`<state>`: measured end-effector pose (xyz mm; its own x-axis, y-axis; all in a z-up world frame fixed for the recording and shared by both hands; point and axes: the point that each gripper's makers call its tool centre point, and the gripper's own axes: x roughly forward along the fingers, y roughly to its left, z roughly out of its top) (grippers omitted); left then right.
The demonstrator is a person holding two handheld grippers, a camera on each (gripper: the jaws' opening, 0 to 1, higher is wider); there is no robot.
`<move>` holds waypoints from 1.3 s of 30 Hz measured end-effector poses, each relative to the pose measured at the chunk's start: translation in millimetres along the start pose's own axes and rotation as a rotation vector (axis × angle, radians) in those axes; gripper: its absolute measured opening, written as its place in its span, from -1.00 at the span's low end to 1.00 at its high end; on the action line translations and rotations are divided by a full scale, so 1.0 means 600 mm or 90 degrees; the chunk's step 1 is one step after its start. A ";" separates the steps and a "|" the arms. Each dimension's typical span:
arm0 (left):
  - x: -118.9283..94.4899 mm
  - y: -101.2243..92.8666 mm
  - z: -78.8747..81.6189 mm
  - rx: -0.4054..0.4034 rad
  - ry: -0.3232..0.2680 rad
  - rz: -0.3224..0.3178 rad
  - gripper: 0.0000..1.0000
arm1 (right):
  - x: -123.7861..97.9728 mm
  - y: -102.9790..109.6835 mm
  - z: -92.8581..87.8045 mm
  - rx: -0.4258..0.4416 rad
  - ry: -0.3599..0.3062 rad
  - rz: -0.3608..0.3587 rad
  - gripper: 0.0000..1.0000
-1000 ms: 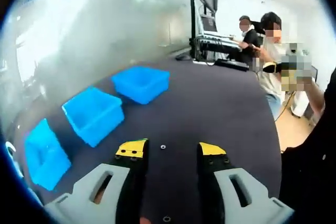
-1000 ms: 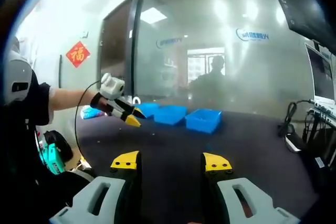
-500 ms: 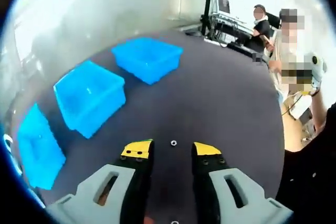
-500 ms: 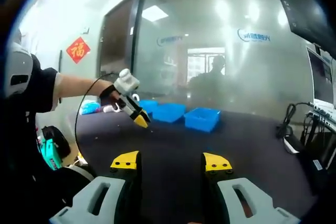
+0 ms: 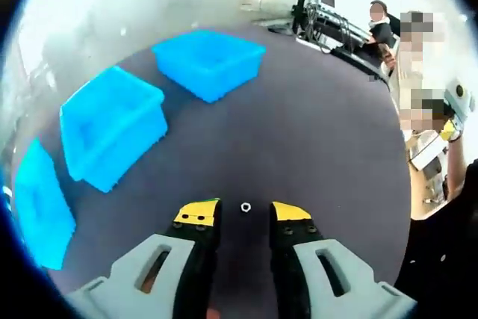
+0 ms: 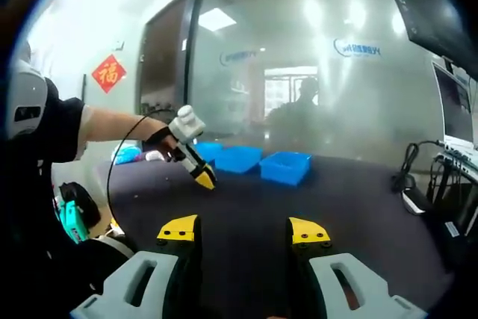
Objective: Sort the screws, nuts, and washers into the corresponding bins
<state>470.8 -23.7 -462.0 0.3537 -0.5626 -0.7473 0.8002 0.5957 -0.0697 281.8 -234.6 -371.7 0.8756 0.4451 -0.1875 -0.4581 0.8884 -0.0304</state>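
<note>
The left gripper (image 5: 245, 214), jaws partly open and empty, straddles a small nut (image 5: 246, 207) just ahead, apparently about to close and lift it toward the blue bins (image 5: 112, 132); the right gripper (image 6: 244, 233) hangs open, empty.

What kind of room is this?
Probably an office or lab workroom. A glass wall with printed logos runs behind the dark table, screens and cables sit at the table's far end, and blue bins wait on top for sorting small parts.

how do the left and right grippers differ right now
The left gripper points down at the table with a small silver nut or washer between its jaw tips; the right gripper has nothing between its tips. The left's jaws stand narrower, the right's wider apart. Both have yellow tips and are open.
</note>
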 end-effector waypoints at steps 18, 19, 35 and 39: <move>0.000 0.003 -0.008 -0.020 -0.015 0.015 -0.93 | 0.001 0.004 -0.005 0.006 0.000 0.004 -0.18; -0.002 0.001 -0.009 -0.022 -0.017 0.013 -0.93 | 0.000 0.004 -0.005 0.006 0.000 0.004 -0.18; -0.096 -0.028 0.038 -0.046 -0.221 0.037 -0.93 | 0.008 0.014 0.017 -0.004 -0.016 0.004 -0.18; -0.133 -0.039 0.046 0.000 -0.296 0.078 -0.93 | 0.010 0.019 0.024 -0.005 -0.022 0.005 -0.18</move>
<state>437.4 -8.3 -382.2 0.6250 -0.6846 -0.3750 0.7388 0.6740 0.0009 284.0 -220.1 -359.1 0.8769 0.4556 -0.1530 -0.4658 0.8841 -0.0371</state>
